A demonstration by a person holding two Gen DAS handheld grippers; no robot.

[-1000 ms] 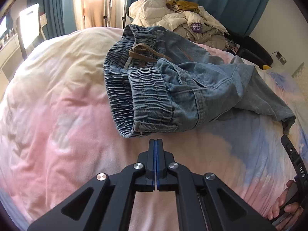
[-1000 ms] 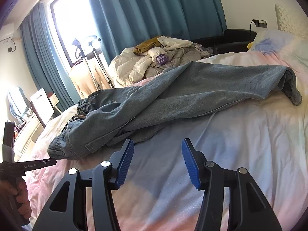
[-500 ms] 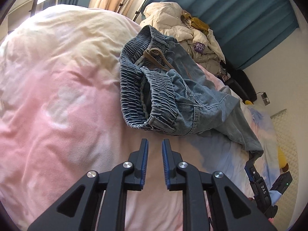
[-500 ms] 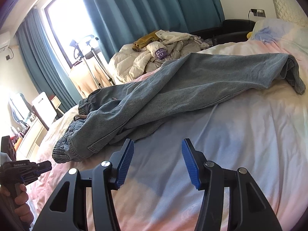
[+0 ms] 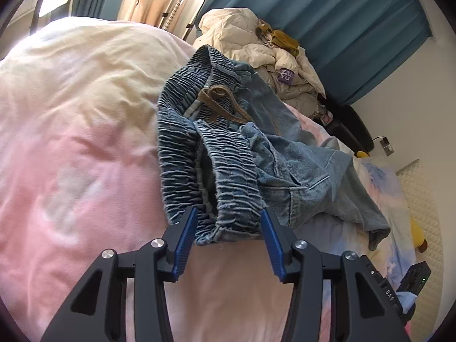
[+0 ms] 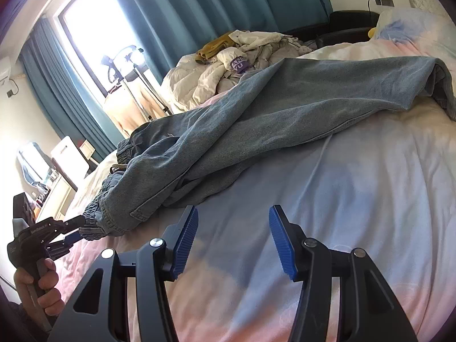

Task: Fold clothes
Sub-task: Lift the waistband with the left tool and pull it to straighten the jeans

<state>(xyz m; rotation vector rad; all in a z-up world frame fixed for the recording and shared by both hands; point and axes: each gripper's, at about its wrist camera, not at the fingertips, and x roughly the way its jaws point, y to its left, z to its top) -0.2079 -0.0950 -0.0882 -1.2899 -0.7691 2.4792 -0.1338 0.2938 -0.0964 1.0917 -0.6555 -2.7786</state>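
Black claw frames, blue ribbed pads (silver screws).

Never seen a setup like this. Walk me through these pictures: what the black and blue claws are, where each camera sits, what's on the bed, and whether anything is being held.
No robot here: a person holds a hand-operated two-finger gripper in each hand, and each carries a fisheye camera looking along its fingers.

The left wrist view shows the left gripper, open, its blue pads either side of the elastic waistband of a pair of jeans, not closed on it. The right wrist view shows the right gripper, open and empty, above the duvet, and at its left edge the person's hand with the other tool.

The jeans lie stretched across the pink and blue duvet. Behind them sits a pile of pale clothing. Nothing is held.
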